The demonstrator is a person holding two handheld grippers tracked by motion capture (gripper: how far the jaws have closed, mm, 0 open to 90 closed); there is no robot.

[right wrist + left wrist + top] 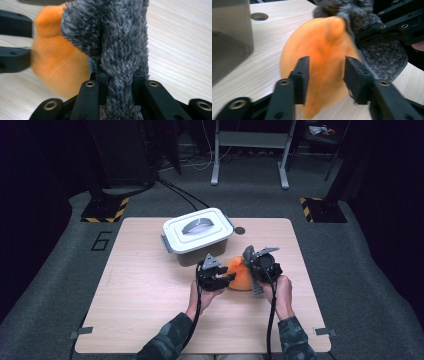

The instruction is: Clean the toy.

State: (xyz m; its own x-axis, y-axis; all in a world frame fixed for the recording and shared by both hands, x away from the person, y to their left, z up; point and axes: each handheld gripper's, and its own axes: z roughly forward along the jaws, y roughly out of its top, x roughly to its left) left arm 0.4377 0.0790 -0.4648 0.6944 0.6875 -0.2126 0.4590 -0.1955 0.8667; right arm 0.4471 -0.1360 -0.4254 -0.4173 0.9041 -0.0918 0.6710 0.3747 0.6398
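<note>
A soft toy of orange plush (240, 275) and grey fur (120, 37) sits between my two grippers, just right of the table's middle. My left gripper (227, 277) comes at it from the left. In the left gripper view its jaws (327, 75) stand fairly wide, with the orange plush (322, 57) filling the gap and pressed from both sides. My right gripper (252, 270) holds the toy's right side. In the right gripper view it (120, 82) is shut on a thick fold of grey fur. The orange plush (60, 65) bulges out to the left there.
A white lidded box (197, 235) with a grey handle stands just behind the toy; its wall (229, 37) rises close on the left in the left gripper view. A round hole (240, 230) lies in the tabletop beside the box. Bare wood spreads to the left and front.
</note>
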